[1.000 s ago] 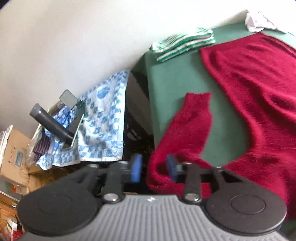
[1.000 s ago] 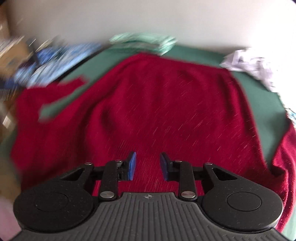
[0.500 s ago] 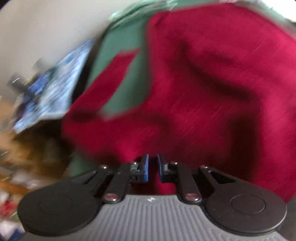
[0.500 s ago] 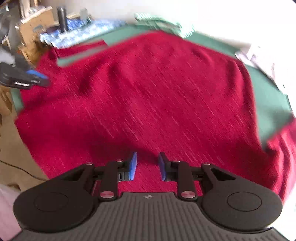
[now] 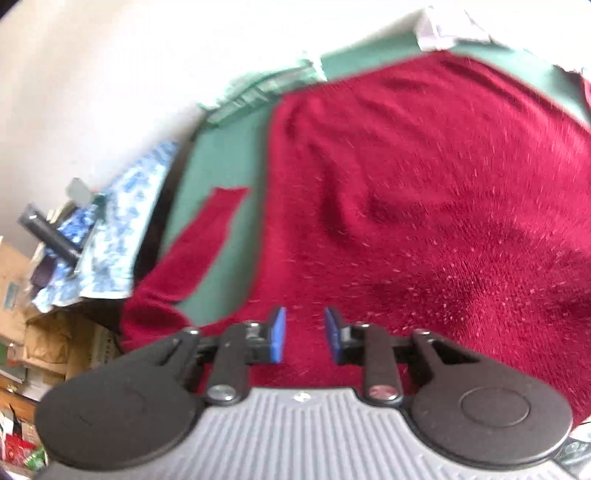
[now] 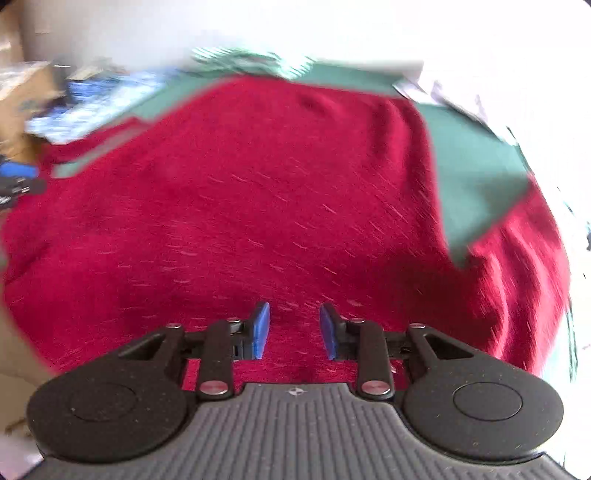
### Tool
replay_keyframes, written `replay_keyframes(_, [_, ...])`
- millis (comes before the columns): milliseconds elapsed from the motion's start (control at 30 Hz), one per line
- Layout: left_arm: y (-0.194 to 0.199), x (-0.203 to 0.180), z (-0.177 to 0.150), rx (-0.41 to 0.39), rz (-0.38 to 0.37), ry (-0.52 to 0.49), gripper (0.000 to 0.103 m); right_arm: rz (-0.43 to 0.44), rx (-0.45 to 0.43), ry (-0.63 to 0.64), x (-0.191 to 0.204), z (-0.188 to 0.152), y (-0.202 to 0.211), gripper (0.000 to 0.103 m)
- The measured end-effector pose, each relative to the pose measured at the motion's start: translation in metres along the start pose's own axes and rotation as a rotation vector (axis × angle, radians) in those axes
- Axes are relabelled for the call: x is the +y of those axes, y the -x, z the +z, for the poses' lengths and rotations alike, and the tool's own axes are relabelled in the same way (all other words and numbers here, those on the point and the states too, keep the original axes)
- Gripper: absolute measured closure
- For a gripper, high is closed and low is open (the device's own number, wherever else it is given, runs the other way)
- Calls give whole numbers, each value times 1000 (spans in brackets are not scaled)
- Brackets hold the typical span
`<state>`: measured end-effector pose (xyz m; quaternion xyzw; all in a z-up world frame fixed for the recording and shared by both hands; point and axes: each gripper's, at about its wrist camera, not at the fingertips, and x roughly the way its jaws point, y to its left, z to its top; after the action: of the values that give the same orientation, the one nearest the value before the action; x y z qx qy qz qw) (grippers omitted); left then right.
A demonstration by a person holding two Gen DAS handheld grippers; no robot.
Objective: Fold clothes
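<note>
A dark red knitted sweater (image 5: 424,206) lies spread on a green table (image 5: 218,162); it also fills the right wrist view (image 6: 258,206). Its left sleeve (image 5: 199,243) lies bent at the table's left edge. Its right sleeve (image 6: 524,266) hangs over the right side. My left gripper (image 5: 305,334) is open and empty just above the sweater's near hem. My right gripper (image 6: 294,330) is open and empty over the near hem too. The left gripper's blue fingertip (image 6: 18,171) shows at the far left of the right wrist view.
A folded green-and-white striped garment (image 5: 258,92) lies at the table's far left corner. White crumpled cloth (image 5: 454,24) lies at the far right. A blue-and-white patterned cloth (image 5: 122,225) drapes over clutter left of the table, with cardboard boxes (image 5: 14,280) beyond.
The left gripper swung from the left sleeve to the sweater's near hem, narrowed half a second ago, and is open again. The right gripper stayed open over the hem.
</note>
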<state>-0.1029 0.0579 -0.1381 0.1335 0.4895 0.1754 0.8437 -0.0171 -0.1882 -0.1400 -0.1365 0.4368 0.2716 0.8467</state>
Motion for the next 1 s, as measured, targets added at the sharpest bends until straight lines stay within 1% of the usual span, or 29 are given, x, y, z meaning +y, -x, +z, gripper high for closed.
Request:
replay_keyframes(33, [-8, -2, -1, 7, 11, -16, 85, -17, 11, -25, -7, -5, 4, 73])
replay_keyframes(67, [-18, 0, -7, 33, 48, -37, 85, -46, 39, -32, -13, -7, 7, 73])
replay_keyframes(100, [-21, 1, -13, 35, 72, -47, 80, -68, 46, -36, -18, -9, 13, 75])
replay_keyframes(133, [-18, 5, -15, 24, 67, -49, 77, -77, 35, -48, -23, -9, 20, 75])
replay_keyframes(167, [-16, 11, -13, 19, 48, -51, 76, -74, 10, -72, -24, -5, 22, 75])
replay_keyframes(200, [-15, 12, -7, -3, 25, -53, 77, -69, -18, -99, -24, 0, 23, 75])
replay_keyframes(233, [-14, 11, 2, -40, -1, -57, 78, -63, -46, -126, -24, 4, 23, 75])
replay_keyframes(267, [-13, 9, 12, -76, -27, -61, 76, -55, -69, -155, -23, 11, 17, 75])
replay_keyframes(300, [-14, 8, 20, -98, -53, -63, 71, -49, -82, -178, -20, 18, 7, 75])
replay_keyframes(333, [-19, 7, 28, -102, -72, -68, 71, -57, -75, -193, -18, 24, -4, 77])
replay_keyframes(367, [-28, 5, 32, -100, -76, -78, 71, -69, -63, -206, -17, 29, -14, 78])
replay_keyframes(400, [-38, 5, 32, -88, -64, -88, 72, -108, -57, -217, -19, 29, -18, 78])
replay_keyframes(433, [-44, 9, 29, -94, -49, -86, 71, -155, -53, -229, -22, 29, -20, 79])
replay_keyframes(467, [-44, 13, 27, -105, -45, -83, 68, -201, -51, -257, -28, 25, -17, 79])
replay_keyframes(500, [-44, 18, 25, -105, -45, -86, 66, -230, -39, -287, -33, 21, -11, 78])
replay_keyframes(533, [-43, 20, 24, -100, -41, -92, 66, -228, -29, -311, -37, 18, -6, 78])
replay_keyframes(567, [-41, 19, 27, -99, -53, -93, 68, -202, -36, -332, -38, 14, 0, 78])
replay_keyframes(633, [-35, 15, 38, -117, -111, -84, 67, -134, -36, -333, -32, 10, 6, 77])
replay_keyframes(667, [-30, 10, 46, -140, -134, -89, 66, -136, -9, -311, -28, 9, 4, 75])
replay_keyframes(733, [-17, -7, 63, -192, -149, -115, 61, -168, 8, -256, -25, 11, 4, 78])
replay_keyframes(767, [-11, -15, 70, -216, -162, -119, 54, -153, -20, -259, -32, 12, 13, 79])
replay_keyframes(800, [-7, -21, 76, -231, -186, -115, 49, -129, -57, -271, -42, 13, 23, 79])
replay_keyframes(833, [-4, -28, 82, -235, -217, -106, 49, -121, -109, -298, -57, 15, 36, 77])
replay_keyframes(867, [0, -36, 86, -228, -241, -98, 49, -145, -142, -336, -76, 16, 46, 75])
replay_keyframes(900, [4, -46, 88, -220, -252, -95, 49, -183, -149, -381, -99, 17, 51, 70])
replay_keyframes(933, [6, -58, 89, -212, -255, -94, 48, -224, -150, -428, -124, 18, 56, 68])
replay_keyframes(967, [8, -70, 90, -203, -259, -94, 46, -234, -149, -477, -149, 18, 57, 67])
replay_keyframes(1000, [10, -82, 92, -194, -262, -94, 44, -233, -137, -530, -175, 18, 55, 64])
